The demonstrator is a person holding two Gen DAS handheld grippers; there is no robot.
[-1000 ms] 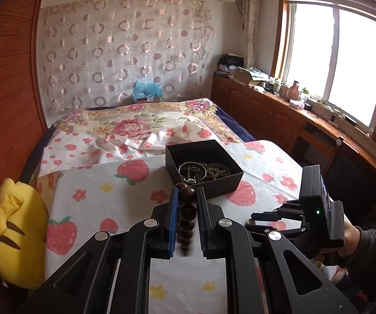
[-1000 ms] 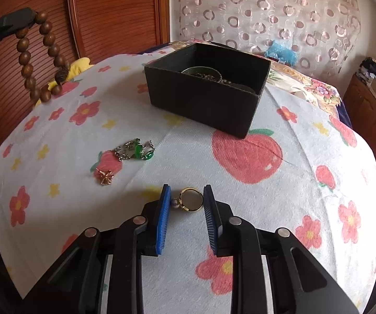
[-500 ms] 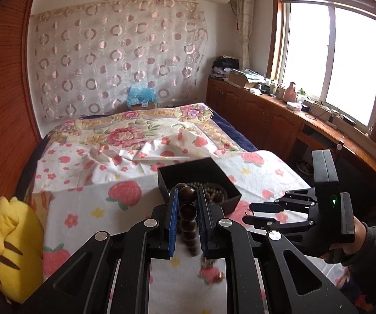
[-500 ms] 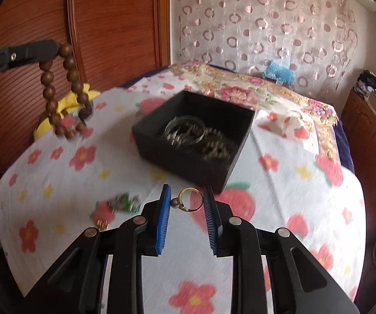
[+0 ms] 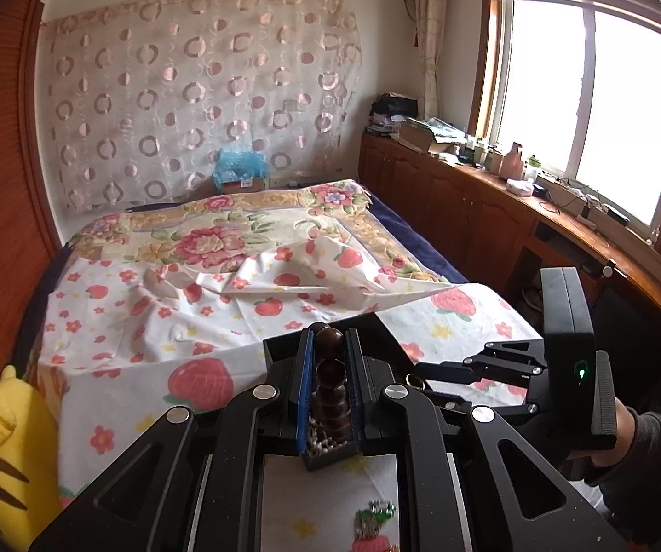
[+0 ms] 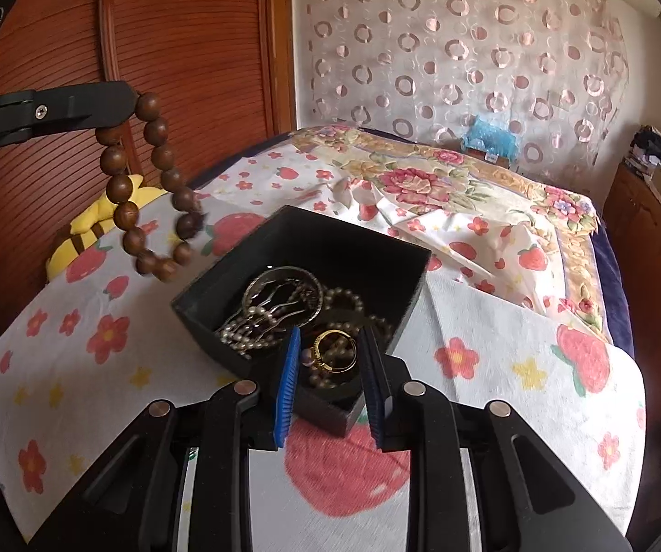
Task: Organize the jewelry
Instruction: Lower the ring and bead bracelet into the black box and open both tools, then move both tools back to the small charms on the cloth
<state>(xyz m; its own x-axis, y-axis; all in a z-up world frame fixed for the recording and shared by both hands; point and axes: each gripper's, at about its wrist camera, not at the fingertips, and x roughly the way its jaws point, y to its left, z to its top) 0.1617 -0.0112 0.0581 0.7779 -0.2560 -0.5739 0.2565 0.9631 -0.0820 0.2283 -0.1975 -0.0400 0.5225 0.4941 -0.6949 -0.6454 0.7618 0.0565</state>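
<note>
- The left gripper [image 5: 330, 359] is clamped on a wooden bead bracelet [image 6: 155, 184], which hangs in a loop above the bed [image 6: 77, 368], just left of the black box [image 6: 312, 239].
- The right gripper [image 6: 330, 359] pinches a gold ring [image 6: 335, 350] between its blue-padded fingers [image 6: 288, 382], over the box's near corner.
- The box sits on the strawberry-print sheet and holds pearl strands and a hair comb [image 6: 279, 296].
- A green-stoned piece [image 5: 376, 516] lies on the sheet below the left gripper.
</note>
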